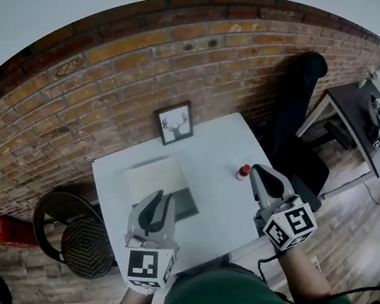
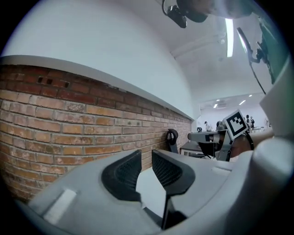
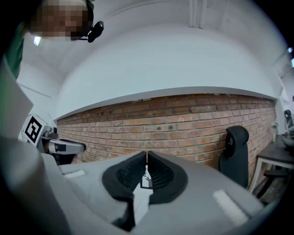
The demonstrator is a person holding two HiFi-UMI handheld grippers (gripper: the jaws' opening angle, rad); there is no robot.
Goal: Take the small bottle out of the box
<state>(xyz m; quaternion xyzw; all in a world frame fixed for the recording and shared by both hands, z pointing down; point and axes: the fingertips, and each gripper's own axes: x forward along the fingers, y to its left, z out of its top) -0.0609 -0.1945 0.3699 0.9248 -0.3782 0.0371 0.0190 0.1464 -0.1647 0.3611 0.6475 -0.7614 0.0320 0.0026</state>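
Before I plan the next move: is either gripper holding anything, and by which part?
Nothing is held. The right gripper is shut with nothing between its jaws, and the left gripper is open and empty. The small bottle stands on the table.

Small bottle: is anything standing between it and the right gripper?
Nothing visible. The small bottle stands on the table, outside the box, just left of the right gripper, whose fingers are shut and empty.

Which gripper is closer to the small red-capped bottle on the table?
Right. The right gripper has its tips just to the right of the bottle in the head view. The left gripper is far to its left, by the box.
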